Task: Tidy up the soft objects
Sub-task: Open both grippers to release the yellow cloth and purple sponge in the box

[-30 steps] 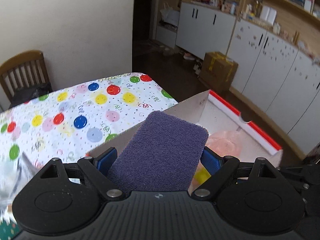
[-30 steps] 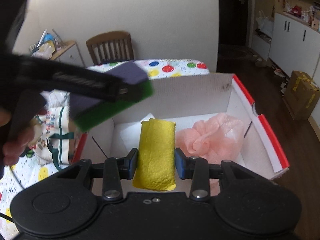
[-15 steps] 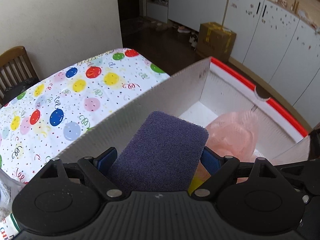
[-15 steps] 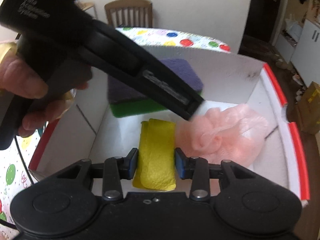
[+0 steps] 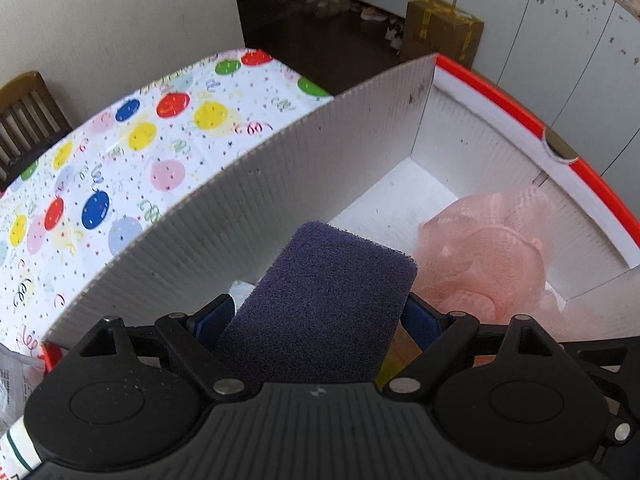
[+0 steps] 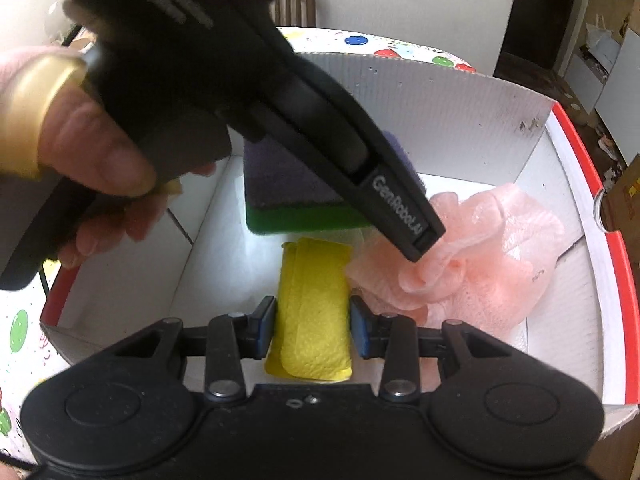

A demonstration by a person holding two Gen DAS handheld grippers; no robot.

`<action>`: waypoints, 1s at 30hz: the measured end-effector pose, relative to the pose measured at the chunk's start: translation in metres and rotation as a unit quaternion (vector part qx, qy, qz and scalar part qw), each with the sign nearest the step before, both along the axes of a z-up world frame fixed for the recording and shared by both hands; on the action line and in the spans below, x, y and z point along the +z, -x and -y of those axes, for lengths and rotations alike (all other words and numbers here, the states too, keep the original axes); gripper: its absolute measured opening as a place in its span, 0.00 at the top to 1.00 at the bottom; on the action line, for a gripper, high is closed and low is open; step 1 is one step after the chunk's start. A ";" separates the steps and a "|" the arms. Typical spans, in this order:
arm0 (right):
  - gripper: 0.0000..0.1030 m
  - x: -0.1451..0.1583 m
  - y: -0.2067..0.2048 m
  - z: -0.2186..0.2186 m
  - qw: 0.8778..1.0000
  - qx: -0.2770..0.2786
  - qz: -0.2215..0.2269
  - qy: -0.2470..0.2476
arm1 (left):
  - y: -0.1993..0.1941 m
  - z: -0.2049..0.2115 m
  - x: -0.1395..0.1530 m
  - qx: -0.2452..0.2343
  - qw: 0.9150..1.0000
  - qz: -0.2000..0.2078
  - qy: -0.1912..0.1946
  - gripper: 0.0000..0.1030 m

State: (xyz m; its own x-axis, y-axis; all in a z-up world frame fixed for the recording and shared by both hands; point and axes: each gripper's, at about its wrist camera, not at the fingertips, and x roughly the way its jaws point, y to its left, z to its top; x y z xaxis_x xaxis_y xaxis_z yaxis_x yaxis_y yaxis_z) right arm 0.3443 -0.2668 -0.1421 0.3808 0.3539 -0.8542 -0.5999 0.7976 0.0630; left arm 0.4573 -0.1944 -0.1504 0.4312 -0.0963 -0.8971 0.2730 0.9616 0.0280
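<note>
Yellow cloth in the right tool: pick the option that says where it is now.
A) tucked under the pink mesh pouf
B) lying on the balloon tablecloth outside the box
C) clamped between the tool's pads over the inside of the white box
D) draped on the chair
C: the yellow cloth sits pinched between the blue pads of the right tool, above the floor of the white box.

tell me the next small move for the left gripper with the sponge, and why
Probably lower it a little more, then open. The left gripper holds the purple-and-green sponge inside the white box, above a bare patch of floor behind the yellow cloth and beside the pink mesh pouf.
</note>
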 end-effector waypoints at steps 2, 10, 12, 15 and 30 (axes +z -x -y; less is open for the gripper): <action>0.64 -0.001 -0.006 0.000 1.000 -0.005 -0.004 0.001 | -0.001 0.000 -0.005 0.006 1.000 -0.012 -0.003 0.12; 0.64 0.004 -0.014 0.003 1.000 -0.018 -0.003 0.000 | -0.005 0.000 -0.013 0.020 0.999 -0.039 -0.006 0.12; 0.63 0.005 -0.014 0.004 1.000 -0.021 -0.006 -0.002 | -0.004 0.001 -0.013 0.019 0.999 -0.040 -0.001 0.12; 0.61 0.004 -0.011 0.010 1.000 -0.020 -0.007 -0.005 | -0.003 0.001 -0.013 0.020 0.999 -0.039 0.001 0.12; 0.47 0.028 -0.001 0.024 0.999 -0.026 0.006 -0.045 | 0.017 -0.011 0.013 0.037 0.998 -0.007 0.056 0.04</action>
